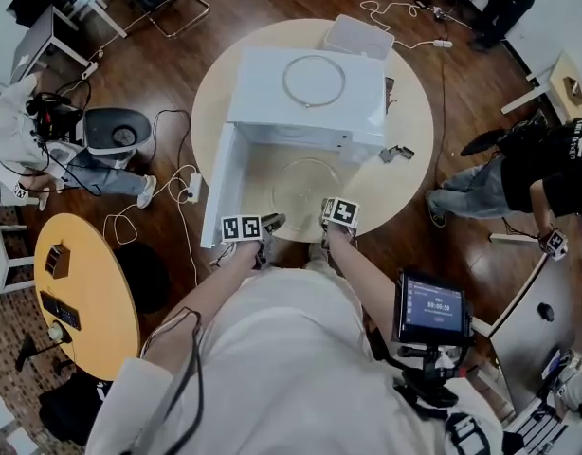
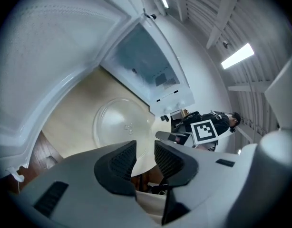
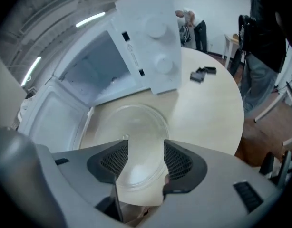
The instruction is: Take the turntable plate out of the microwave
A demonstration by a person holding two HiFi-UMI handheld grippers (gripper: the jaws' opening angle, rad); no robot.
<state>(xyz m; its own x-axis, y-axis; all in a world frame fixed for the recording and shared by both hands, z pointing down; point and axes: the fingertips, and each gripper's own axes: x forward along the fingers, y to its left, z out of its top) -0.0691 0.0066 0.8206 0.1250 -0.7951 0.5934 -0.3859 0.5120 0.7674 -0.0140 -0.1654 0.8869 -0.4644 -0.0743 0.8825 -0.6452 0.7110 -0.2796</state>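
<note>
The clear glass turntable plate (image 1: 305, 184) lies flat on the round beige table (image 1: 409, 112), in front of the white microwave (image 1: 305, 98), whose door (image 1: 221, 183) hangs open at the left. My left gripper (image 1: 271, 222) and right gripper (image 1: 327, 219) hover at the table's near edge, just short of the plate. In the left gripper view the plate (image 2: 121, 124) sits beyond the left gripper (image 2: 145, 151), which is open and empty. In the right gripper view the right gripper (image 3: 145, 148) stands wide open above the plate's (image 3: 134, 125) near rim without touching it.
A wire roller ring (image 1: 313, 81) rests on top of the microwave. Small dark parts (image 1: 397, 153) lie on the table at the right, and a white tray (image 1: 359, 36) sits behind. People sit at both sides; a yellow round table (image 1: 82, 292) and a monitor (image 1: 433, 309) stand nearby.
</note>
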